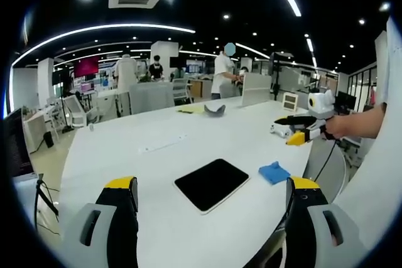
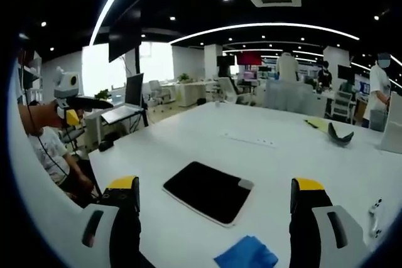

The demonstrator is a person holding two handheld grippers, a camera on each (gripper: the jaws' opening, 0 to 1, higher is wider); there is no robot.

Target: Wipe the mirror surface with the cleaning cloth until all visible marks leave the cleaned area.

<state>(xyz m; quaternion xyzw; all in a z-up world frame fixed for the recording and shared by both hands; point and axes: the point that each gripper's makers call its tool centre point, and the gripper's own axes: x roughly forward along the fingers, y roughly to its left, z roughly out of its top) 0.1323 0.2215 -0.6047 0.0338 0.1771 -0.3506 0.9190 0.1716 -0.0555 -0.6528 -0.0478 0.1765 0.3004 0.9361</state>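
Mirror and cloth untouched on the desk.
The dark mirror (image 2: 209,191) lies flat mid-desk (image 2: 264,136); the blue cloth (image 2: 246,254) sits just beside it, nearest the right gripper (image 2: 213,202). Both grippers' jaws spread, empty; left gripper (image 1: 213,196) faces the mirror.

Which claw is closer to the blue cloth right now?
The right claw: the blue cloth lies between its open jaws, beside the dark mirror; the left claw faces the mirror.
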